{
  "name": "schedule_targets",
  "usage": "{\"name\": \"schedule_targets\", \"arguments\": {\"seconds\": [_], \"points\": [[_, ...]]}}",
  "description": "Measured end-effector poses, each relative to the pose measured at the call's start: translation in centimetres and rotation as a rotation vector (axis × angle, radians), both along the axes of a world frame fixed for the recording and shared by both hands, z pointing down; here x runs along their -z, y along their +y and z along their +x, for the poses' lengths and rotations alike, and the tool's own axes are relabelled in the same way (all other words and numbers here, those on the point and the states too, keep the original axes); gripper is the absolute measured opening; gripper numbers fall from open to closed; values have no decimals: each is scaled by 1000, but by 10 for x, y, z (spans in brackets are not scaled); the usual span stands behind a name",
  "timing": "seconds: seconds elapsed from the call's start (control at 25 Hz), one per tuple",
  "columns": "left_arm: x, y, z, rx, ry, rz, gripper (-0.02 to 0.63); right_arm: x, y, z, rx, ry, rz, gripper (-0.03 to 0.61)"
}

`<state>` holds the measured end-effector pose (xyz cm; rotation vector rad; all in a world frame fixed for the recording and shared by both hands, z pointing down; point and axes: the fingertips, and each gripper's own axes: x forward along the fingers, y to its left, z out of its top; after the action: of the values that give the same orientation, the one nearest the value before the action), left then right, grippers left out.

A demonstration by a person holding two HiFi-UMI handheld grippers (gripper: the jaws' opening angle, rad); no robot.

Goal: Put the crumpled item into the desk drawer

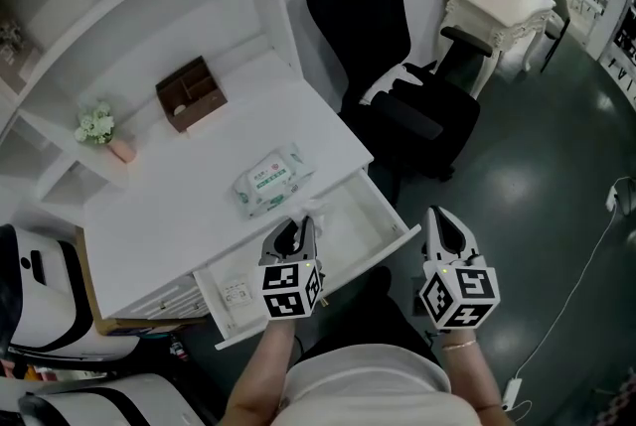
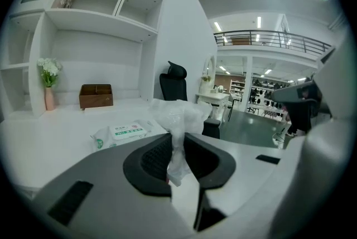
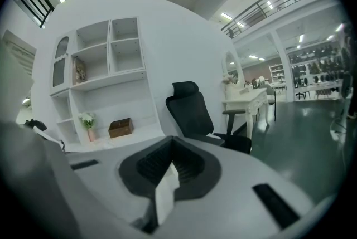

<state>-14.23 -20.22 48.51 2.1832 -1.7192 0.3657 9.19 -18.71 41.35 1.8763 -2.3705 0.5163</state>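
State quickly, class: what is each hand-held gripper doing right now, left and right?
Left hand-held gripper: closed on the crumpled white item.
Right hand-held gripper: closed, holding nothing.

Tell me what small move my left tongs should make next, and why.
Probably lower the left tongs a little, down into the open drawer, before letting go. They are pinched shut on the crumpled item, and the head view shows them poised over the drawer's opening, with the item apparently not yet resting inside.
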Motion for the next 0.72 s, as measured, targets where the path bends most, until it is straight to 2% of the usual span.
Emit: {"name": "schedule_targets", "arguments": {"seconds": [0.72], "points": [[-83,-19,20,-53,-71,-204,57,-15,-24,21,-26,1,-52,2]]}}
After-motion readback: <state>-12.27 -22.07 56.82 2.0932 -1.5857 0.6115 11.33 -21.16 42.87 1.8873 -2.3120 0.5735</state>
